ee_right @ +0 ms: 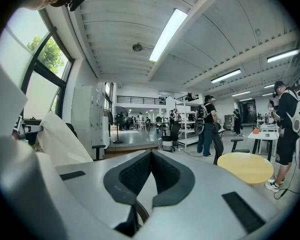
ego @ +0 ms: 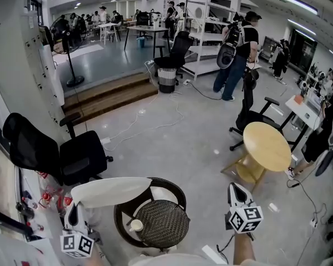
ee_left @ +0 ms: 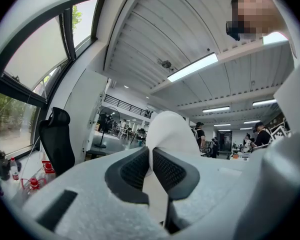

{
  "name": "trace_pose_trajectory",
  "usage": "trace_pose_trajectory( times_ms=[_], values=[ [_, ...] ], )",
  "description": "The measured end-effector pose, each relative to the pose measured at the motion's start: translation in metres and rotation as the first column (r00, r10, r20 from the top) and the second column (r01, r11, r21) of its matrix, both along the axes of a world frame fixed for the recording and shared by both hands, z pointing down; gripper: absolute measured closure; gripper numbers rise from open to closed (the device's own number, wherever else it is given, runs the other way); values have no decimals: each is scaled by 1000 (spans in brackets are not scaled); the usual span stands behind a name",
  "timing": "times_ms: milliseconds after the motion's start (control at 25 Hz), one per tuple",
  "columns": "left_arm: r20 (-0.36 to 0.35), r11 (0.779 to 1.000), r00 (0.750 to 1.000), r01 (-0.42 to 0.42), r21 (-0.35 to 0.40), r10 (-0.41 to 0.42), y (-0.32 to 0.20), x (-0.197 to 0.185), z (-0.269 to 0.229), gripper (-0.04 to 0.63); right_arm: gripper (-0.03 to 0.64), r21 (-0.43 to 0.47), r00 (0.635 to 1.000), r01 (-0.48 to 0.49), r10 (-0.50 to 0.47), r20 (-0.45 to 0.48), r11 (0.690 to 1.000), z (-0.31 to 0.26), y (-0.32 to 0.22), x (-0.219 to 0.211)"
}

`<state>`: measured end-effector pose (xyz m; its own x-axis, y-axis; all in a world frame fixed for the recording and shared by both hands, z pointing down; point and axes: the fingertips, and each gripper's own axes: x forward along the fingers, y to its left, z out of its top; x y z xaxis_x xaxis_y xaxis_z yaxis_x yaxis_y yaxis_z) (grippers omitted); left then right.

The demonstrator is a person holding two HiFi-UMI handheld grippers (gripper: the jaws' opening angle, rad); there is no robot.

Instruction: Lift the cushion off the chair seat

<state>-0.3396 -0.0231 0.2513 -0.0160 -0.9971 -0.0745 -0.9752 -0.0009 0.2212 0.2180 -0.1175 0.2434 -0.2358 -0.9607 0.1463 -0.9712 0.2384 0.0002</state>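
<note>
The left gripper (ego: 72, 208), clamped shut on the edge of the white cushion (ego: 111, 192), holds it above the left rim of the round wicker chair (ego: 162, 224). The right gripper (ego: 236, 190), jaws together and empty, hangs right of the chair. A firm pinch and a level lift should stop the cushion sagging onto the seat.
</note>
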Motion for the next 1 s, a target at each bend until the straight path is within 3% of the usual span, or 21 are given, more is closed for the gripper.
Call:
trace_pose_trajectory(
  times_ms=[1000],
  values=[
    [-26,1000,1000,-17,8,17,26,2,-3,565,615,-4,998,51,-51,-21,999,9,26,-30]
  ],
)
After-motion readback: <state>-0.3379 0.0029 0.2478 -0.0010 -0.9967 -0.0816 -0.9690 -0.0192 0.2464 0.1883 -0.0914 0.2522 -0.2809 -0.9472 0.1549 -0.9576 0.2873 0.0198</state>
